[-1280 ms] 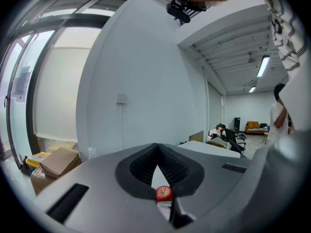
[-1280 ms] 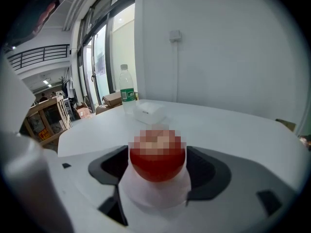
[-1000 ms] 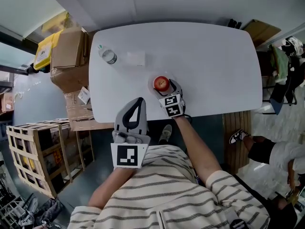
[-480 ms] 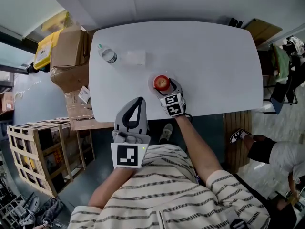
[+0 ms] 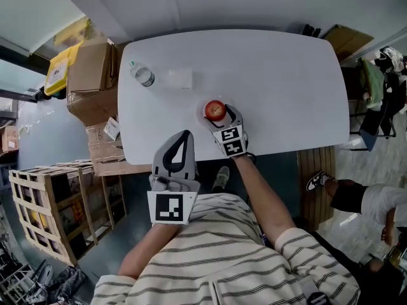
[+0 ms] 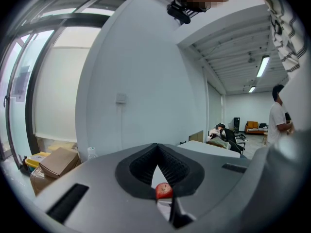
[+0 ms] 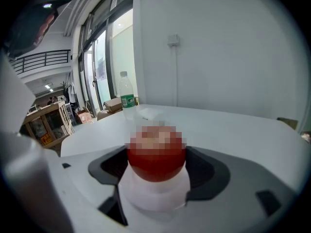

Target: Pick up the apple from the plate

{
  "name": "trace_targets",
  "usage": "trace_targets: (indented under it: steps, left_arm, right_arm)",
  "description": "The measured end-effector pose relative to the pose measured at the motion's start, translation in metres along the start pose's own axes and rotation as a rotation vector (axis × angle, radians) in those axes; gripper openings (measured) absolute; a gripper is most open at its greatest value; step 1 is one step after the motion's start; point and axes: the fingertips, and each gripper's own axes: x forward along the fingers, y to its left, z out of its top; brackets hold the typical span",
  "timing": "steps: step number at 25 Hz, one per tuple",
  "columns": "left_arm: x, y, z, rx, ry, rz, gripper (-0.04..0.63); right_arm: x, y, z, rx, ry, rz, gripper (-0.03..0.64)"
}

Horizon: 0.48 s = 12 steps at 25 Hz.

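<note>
My head camera looks steeply down from high over the rounded white table [image 5: 273, 75]. The one on my left gripper [image 5: 186, 134] sits back off the table's lower edge, facing across it. My right gripper's [image 5: 219, 114] camera is almost against the round red apple [image 7: 156, 168]. All three share that apple and the clear plastic bottle [image 5: 144, 74].

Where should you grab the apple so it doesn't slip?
Grip the apple at its widest middle, one jaw on each round side, coming in level from the near edge of the table, like the right gripper. It stands stem-up on the plate, so its sides are free.
</note>
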Motion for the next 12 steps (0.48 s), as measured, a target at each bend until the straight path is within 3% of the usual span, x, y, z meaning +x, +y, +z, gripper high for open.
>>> trace_targets:
  steps: [12]
  left_arm:
    - [-0.009, -0.007, 0.009, -0.005, -0.028, -0.002, 0.005]
  right_arm:
    - [-0.042, 0.004, 0.021, 0.022, -0.058, -0.026, 0.367]
